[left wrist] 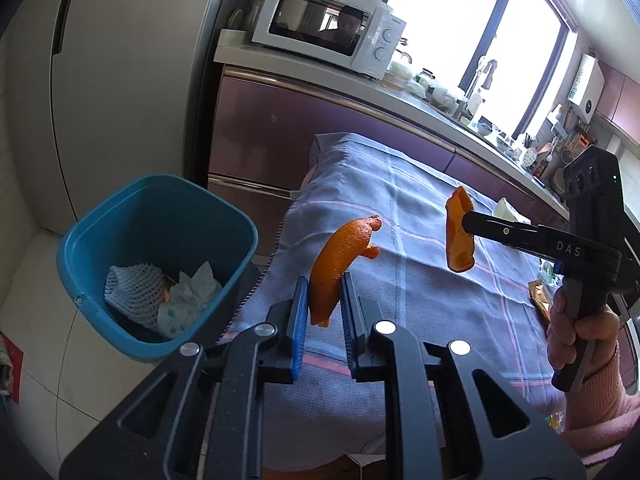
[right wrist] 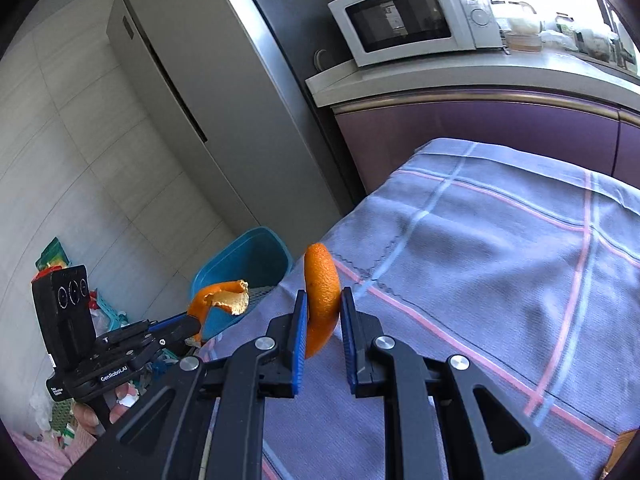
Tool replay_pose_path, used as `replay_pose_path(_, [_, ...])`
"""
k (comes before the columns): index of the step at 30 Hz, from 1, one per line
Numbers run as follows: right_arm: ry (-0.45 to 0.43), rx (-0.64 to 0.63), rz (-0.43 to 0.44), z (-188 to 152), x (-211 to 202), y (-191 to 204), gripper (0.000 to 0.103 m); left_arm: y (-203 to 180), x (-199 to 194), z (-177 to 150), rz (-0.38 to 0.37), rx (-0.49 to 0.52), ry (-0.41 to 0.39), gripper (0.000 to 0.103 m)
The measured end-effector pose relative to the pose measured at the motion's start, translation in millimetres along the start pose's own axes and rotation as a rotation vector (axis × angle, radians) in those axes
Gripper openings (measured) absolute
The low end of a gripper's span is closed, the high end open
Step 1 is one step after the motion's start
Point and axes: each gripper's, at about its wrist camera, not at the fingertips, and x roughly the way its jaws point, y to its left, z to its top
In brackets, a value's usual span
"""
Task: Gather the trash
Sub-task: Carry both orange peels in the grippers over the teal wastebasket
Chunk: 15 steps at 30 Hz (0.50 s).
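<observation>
Orange peel (left wrist: 336, 264) in left tool (left wrist: 325, 304): bright orange, dimpled skin. 2nd peel (right wrist: 322, 300): same orange. Bin (left wrist: 80, 248): teal-blue w/ white paper (left wrist: 188, 300) inside. Table cloth (left wrist: 420, 280): grey-blue, pink & pale-blue check lines. Tool pads (left wrist: 298, 320): blue, body black.

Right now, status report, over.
Left gripper shut on orange peel. Right gripper likewise, second peel. Blue bin ahead-left, path clear.

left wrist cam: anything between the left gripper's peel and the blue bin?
Nothing. Left gripper holds its orange peel above the tablecloth edge; the stretch to the blue bin is open air, seen in the left wrist view.
</observation>
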Motion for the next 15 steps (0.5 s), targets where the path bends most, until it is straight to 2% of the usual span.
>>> replay_pose_path(15, [0.06,-0.085,0.071,9.5,43.5,45.7,0.015,45.4,-16.1,-0.1,0.089,-0.083,-0.033,0.016])
